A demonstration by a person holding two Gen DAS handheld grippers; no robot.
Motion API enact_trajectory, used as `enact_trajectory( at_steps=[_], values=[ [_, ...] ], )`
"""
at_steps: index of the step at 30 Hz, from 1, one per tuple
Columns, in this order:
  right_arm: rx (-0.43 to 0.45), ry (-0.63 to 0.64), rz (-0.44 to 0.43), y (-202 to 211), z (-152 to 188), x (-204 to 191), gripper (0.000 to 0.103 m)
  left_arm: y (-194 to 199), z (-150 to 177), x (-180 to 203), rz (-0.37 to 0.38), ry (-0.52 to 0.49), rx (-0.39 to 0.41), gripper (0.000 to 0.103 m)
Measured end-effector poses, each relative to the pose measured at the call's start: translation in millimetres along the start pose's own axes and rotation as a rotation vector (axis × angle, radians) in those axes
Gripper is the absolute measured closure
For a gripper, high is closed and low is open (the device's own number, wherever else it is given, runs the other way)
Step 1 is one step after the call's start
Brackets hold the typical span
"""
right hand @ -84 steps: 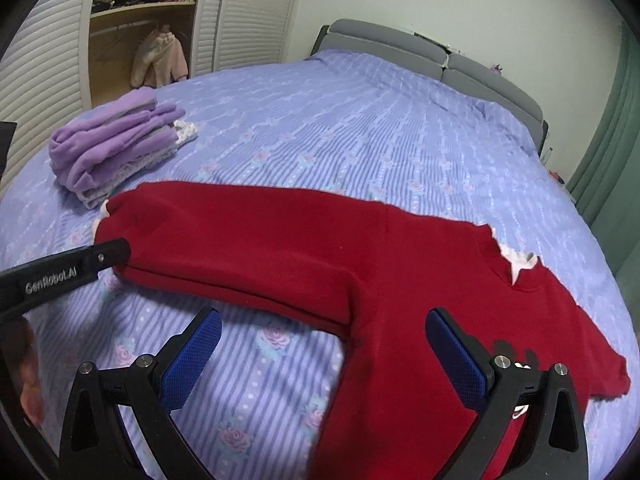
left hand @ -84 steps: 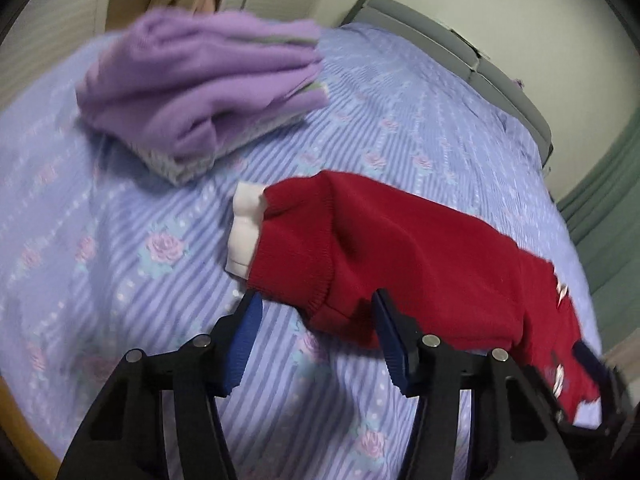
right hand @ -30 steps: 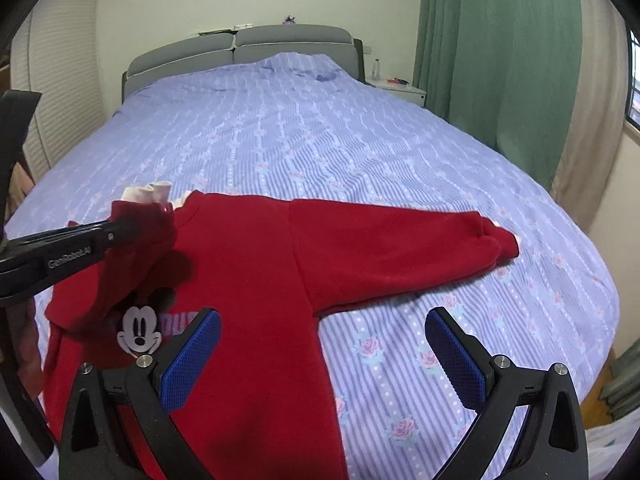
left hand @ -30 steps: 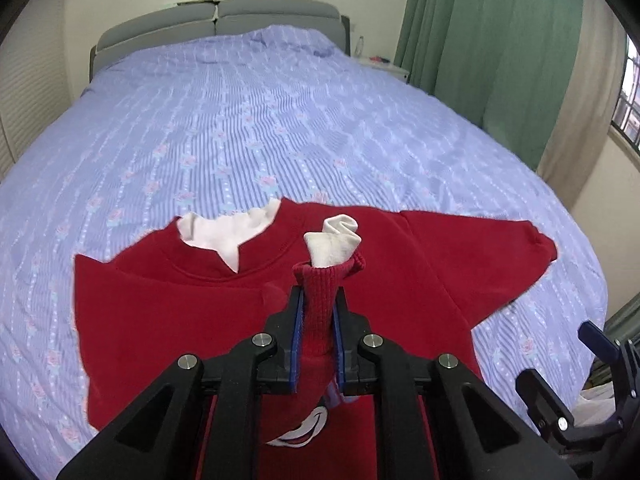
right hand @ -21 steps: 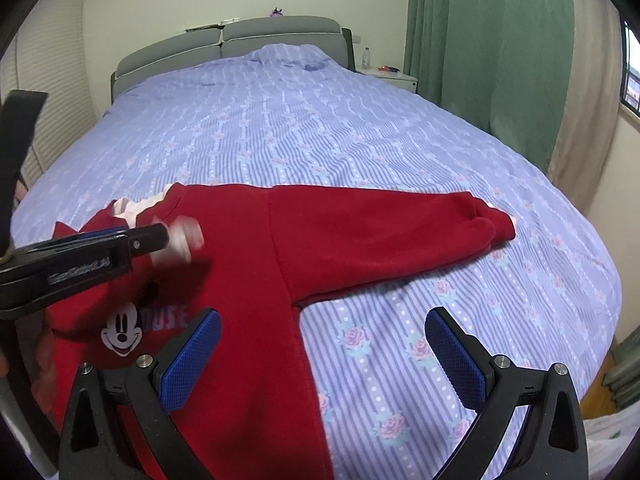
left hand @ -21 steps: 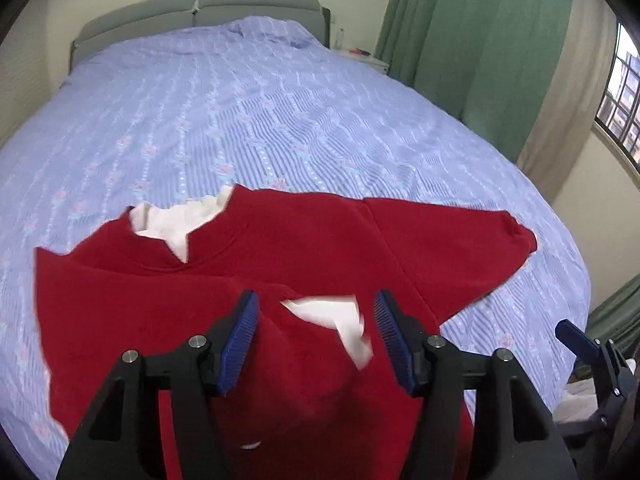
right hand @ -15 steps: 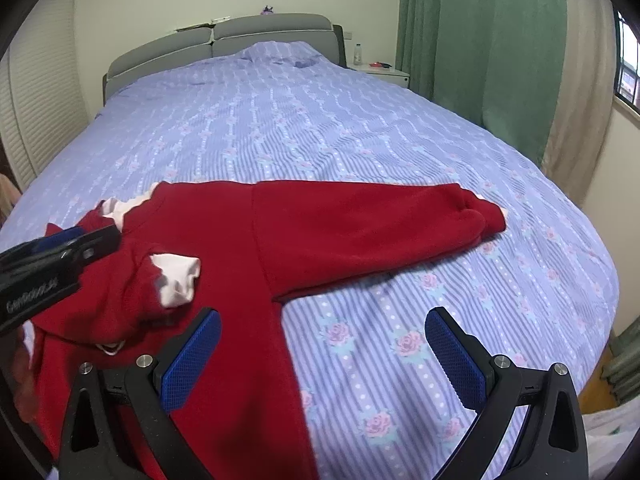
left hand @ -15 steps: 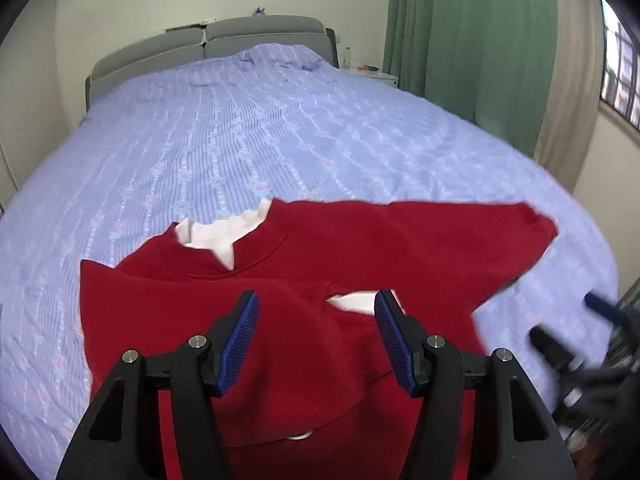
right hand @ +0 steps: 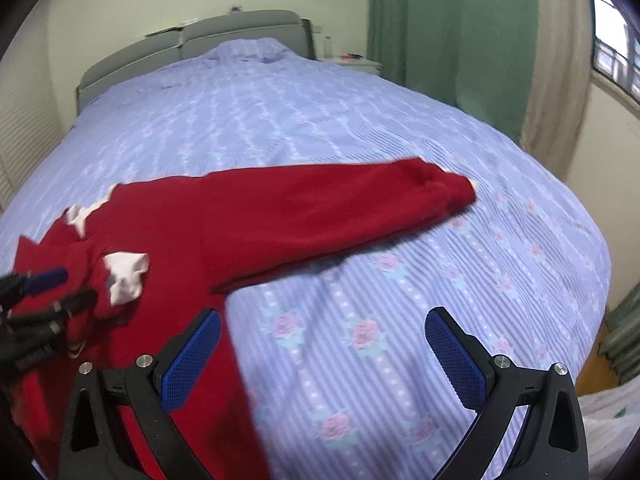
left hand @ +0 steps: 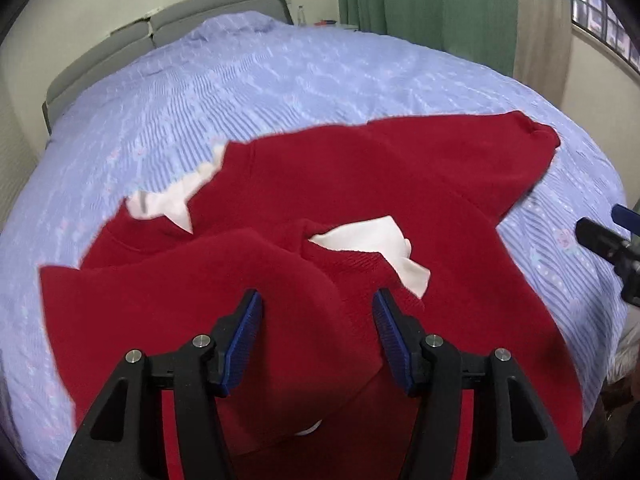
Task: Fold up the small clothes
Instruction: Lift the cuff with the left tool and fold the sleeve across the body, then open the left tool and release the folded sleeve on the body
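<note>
A red sweater (left hand: 360, 184) lies face up on the bed, its white collar (left hand: 160, 208) pointing toward the headboard. One sleeve is folded across the chest, and its white cuff (left hand: 372, 240) rests on the red cloth. My left gripper (left hand: 318, 308) hovers open just above that folded sleeve, holding nothing. The other sleeve (right hand: 360, 196) lies stretched out to the right. My right gripper (right hand: 323, 320) is wide open over the bedspread beside the sweater's (right hand: 180, 232) body, short of the stretched sleeve. The left gripper (right hand: 44, 292) shows at the left edge of the right wrist view.
A lilac striped bedspread (right hand: 320, 120) with rose prints covers the whole bed. A grey headboard (right hand: 200, 40) stands at the far end. Green curtains (right hand: 452, 40) and a small nightstand (right hand: 356, 64) are at the far right. The bed edge drops off at the right.
The left gripper, shut on the sleeve cuff a second ago, has opened and let it fall onto the chest. Both grippers have sunk closer to the bed.
</note>
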State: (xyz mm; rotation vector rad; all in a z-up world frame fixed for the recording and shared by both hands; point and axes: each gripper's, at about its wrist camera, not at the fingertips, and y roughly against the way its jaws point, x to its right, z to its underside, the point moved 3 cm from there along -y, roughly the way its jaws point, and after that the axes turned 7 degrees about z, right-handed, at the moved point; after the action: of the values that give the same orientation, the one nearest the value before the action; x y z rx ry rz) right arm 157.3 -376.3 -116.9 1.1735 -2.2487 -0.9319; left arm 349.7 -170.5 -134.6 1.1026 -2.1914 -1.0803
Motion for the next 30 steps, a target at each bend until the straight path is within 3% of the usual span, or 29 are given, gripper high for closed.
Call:
enact_trajectory(
  at_steps=[4,8,10,13,17,21,25,28,30],
  values=[
    [-0.022,-0.038,0.029,-8.4,1.4,18.1,0.0,2.4,1.7,0.2,0.016,0.028,0.032,0.046],
    [-0.035,-0.067,0.039,-12.8,2.6,29.3,0.0,26.2,8.6,14.6,0.033,-0.046,0.108,0.046],
    [-0.034,-0.075,0.033,-13.2,2.8,30.3,0.0,33.2,18.1,33.6,-0.007,-0.146,0.145,0.046],
    [-0.033,-0.08,0.025,-12.7,3.2,28.9,0.0,20.1,30.2,52.8,-0.1,-0.275,0.138,0.047],
    [-0.027,-0.073,0.014,-7.3,4.1,24.4,0.0,1.6,27.0,56.9,-0.185,-0.311,0.126,0.057],
    [-0.025,-0.067,0.0,-3.5,4.5,19.0,0.0,3.6,12.8,41.4,-0.149,-0.197,0.136,0.075],
    [-0.021,-0.068,-0.021,0.2,4.7,14.1,0.0,19.3,-4.2,25.8,-0.128,-0.038,0.194,0.079],
    [-0.015,-0.071,-0.031,2.6,4.1,12.1,0.0,32.3,-26.4,22.4,-0.223,0.046,0.302,0.079],
    [-0.009,-0.072,-0.04,4.7,3.4,10.2,0.0,24.5,-37.6,22.3,-0.254,0.073,0.315,0.079]
  ],
)
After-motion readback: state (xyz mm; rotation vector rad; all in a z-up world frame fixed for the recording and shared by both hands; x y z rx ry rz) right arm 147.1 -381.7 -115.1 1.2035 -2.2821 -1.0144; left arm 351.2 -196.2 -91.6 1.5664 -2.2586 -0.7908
